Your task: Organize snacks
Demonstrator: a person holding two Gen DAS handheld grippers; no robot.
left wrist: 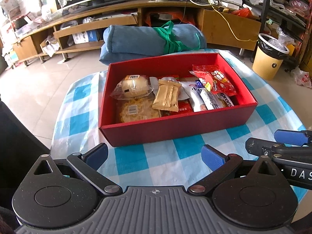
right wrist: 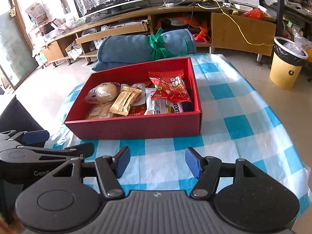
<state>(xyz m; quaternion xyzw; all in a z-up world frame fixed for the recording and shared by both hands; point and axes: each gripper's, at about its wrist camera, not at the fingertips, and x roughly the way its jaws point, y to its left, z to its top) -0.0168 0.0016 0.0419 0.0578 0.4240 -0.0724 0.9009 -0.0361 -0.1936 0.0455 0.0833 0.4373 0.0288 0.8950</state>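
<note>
Snacks are packed inside the red box [left wrist: 175,128], straight ahead of both tools, its long axis running left-right. Left gripper [left wrist: 156,158] and right gripper [right wrist: 157,162] are held wide open and empty, near the box's front wall; neither is clearly nearer.

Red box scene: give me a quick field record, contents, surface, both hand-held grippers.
container: red box, open top, no lid in view
contents: gold packet on top near the middle; red bag at the right end; wrapped bun at the left end; other packets underneath
surface: checked cloth, blue and white; nothing loose on it near the box
behind box: blue roll tied with green strap
left hand-held gripper: open, empty, short of the box
right hand-held gripper: open, empty, short of the box
</note>
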